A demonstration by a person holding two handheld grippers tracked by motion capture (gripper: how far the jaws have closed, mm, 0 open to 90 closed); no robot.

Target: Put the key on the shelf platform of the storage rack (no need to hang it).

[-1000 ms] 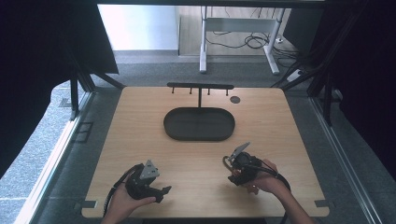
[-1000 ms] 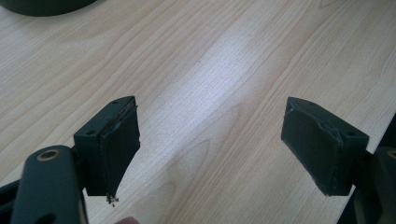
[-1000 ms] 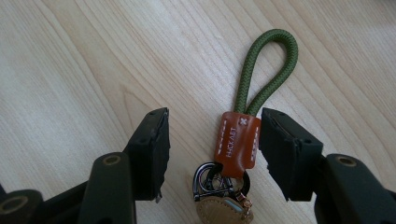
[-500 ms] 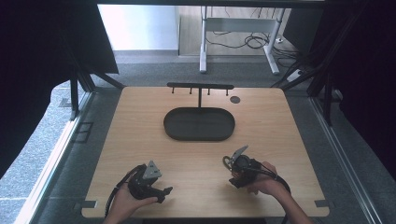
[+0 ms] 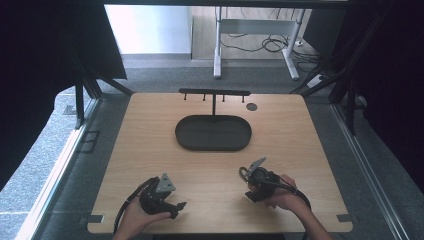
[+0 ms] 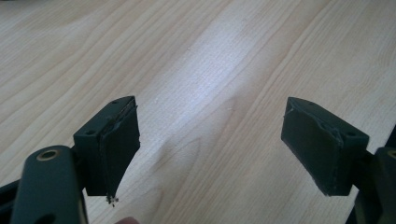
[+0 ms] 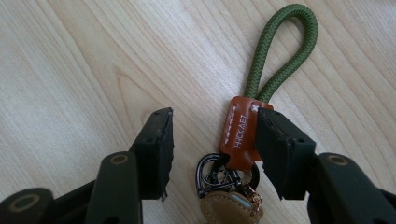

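Note:
A keychain lies on the wooden table (image 7: 70,70): a green rope loop (image 7: 280,51), an orange leather tab (image 7: 240,130), black metal rings (image 7: 217,175) and a tan leather piece (image 7: 226,207). My right gripper (image 7: 215,126) straddles the tab and rings. Its jaws have just been closing, with the keychain between them. The right pad sits against the tab's edge and the left pad stands clear of it. In the high view the right gripper (image 5: 248,182) is at the front right, with the keychain (image 5: 243,173) at its tips. My left gripper (image 6: 212,121) is open over bare wood at the front left (image 5: 175,206).
A black oval tray (image 5: 182,137) sits mid-table, with a black T-shaped peg rack (image 5: 214,92) rising behind it. A small dark disc (image 5: 251,106) lies near the back right. The table's front edge runs just below both hands.

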